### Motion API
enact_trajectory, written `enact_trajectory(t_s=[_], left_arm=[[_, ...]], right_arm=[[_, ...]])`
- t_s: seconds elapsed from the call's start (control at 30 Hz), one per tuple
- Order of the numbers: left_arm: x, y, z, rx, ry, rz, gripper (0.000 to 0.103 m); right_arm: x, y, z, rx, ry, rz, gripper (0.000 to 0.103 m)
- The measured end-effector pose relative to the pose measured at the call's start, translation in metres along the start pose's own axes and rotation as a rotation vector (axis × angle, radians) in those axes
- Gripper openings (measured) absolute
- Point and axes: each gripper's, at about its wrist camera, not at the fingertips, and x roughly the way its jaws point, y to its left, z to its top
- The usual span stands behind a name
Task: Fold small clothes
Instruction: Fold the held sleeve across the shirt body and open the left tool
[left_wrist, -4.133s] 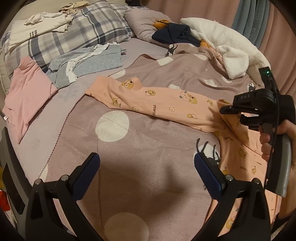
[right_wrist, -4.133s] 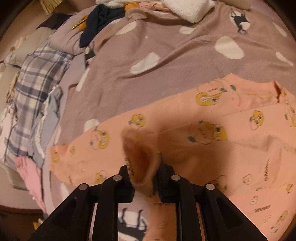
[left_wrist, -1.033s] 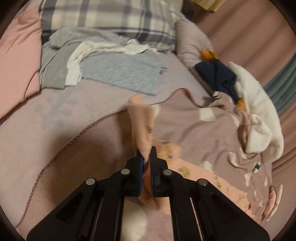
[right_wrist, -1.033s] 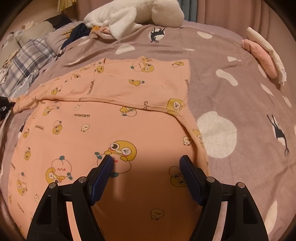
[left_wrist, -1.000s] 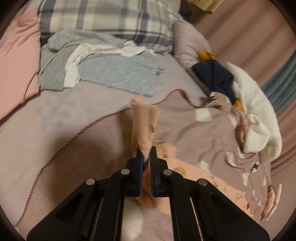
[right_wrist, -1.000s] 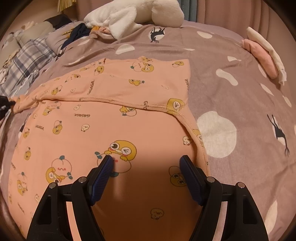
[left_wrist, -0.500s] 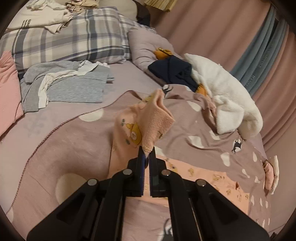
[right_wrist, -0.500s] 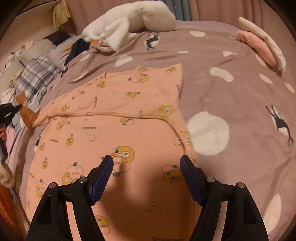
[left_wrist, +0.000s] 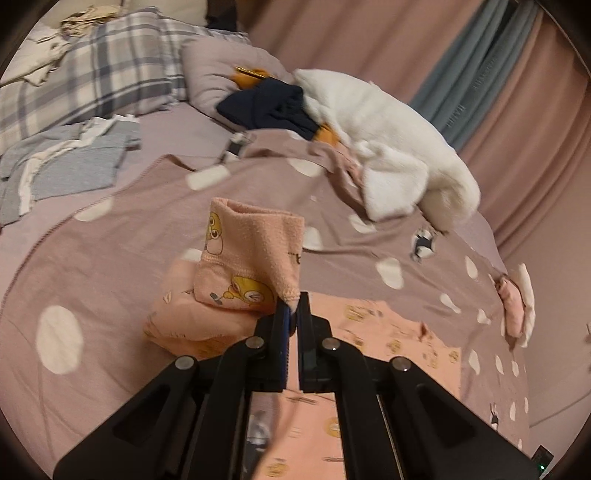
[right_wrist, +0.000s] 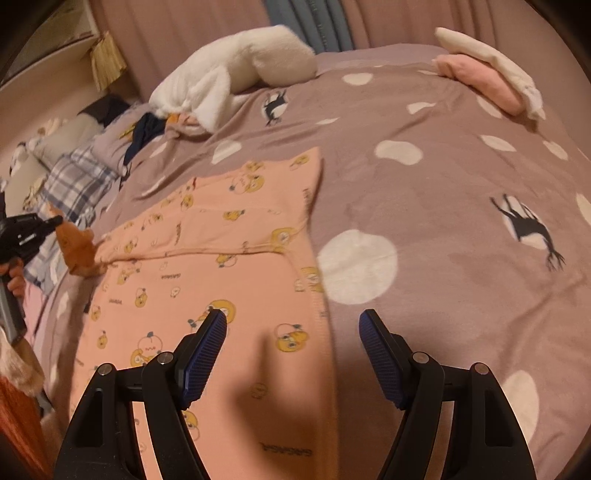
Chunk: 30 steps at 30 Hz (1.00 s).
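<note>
My left tool (left_wrist: 291, 317) is pressed together, pinching the cuff end of the peach pajama pants (right_wrist: 207, 266); the cuff (left_wrist: 255, 251) stands up off the bed in front of the camera, with the leg bunched in a fold below it. In the right view I see that same tool (right_wrist: 55, 223) at the far left edge, with the cuff raised at its tip and a hand (right_wrist: 14, 282) on the handle.

My right tool (right_wrist: 291, 328) is spread wide with nothing between the pads; it hovers over the pants near their right edge, and its shadow falls on the fabric.

The pants lie mostly flat on the mauve blanket (right_wrist: 424, 206) with white spots, on the bed, one leg laid across the top.

Further out: a white fluffy throw (left_wrist: 388, 147), a navy garment (left_wrist: 266, 107) beside it, a plaid pillow (left_wrist: 92, 81), grey clothes (left_wrist: 74, 166) at left, folded pink and cream pieces (right_wrist: 487, 81) at the far right corner, and curtains (left_wrist: 480, 74) behind.
</note>
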Motion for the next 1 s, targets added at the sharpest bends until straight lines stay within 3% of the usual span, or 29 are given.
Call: enact_trajectory(t_s=[0.3, 0.57, 1.0], left_arm=[[0.026, -0.075, -0.027, 0.097, 0.064, -0.048, 0.002], [0.049, -0.139, -0.056, 0.170, 0.109, -0.101, 0.002], [0.089, -0.205, -0.116, 0.232, 0.195, -0.079, 0.002]], right_arm=[[-0.024, -0.041, -0.007, 0.133, -0.032, 0.040, 0.074], [-0.050, -0.072, -0.019, 0.171, -0.062, -0.027, 0.074], [-0.072, -0.100, -0.032, 0.217, -0.079, -0.004, 0.074]])
